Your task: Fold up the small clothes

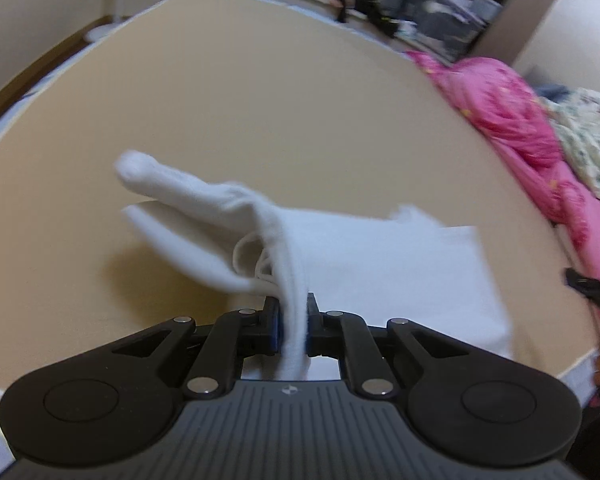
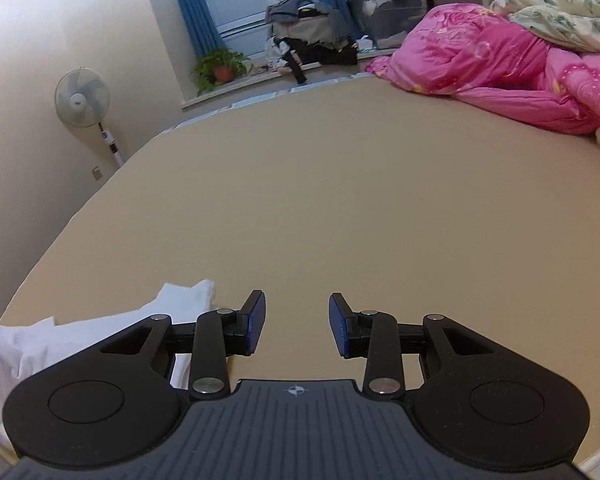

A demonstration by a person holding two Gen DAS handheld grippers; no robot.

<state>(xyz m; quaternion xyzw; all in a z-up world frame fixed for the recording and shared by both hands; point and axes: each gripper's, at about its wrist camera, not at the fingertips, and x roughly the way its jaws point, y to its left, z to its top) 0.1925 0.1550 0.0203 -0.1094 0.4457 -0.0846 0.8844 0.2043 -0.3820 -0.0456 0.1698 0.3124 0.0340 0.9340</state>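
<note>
the tan bed surface [image 2: 320, 200] fills most of both views, wide and flat. a pink quilt [image 2: 500, 68] is heaped along its far edge at about 1 o'clock in the right wrist view, and at 3 o'clock in the left wrist view, with a pale floral blanket [image 2: 560, 4] piled behind it. blue curtains [image 2: 192, 12] hang at 11 o'clock in the right wrist view, a heap of dark clothes [image 2: 312, 36] sits on the sill at 12 o'clock, a potted plant [image 2: 220, 66] stands just left of it, and a standing fan [image 2: 82, 98] is against the wall at 9 o'clock.

the white garment [image 1: 380, 268] lies on the bed at the centre of the left wrist view, blurred; part of it is lifted and stretches toward 10 o'clock. in the right wrist view it shows at 8 o'clock.

the left gripper [image 1: 294, 328] is clenched on a bunched fold of the white garment, cloth pinched between the blue pads. the right gripper [image 2: 297, 326] is released, jaws apart over bare bed, nothing between them.
</note>
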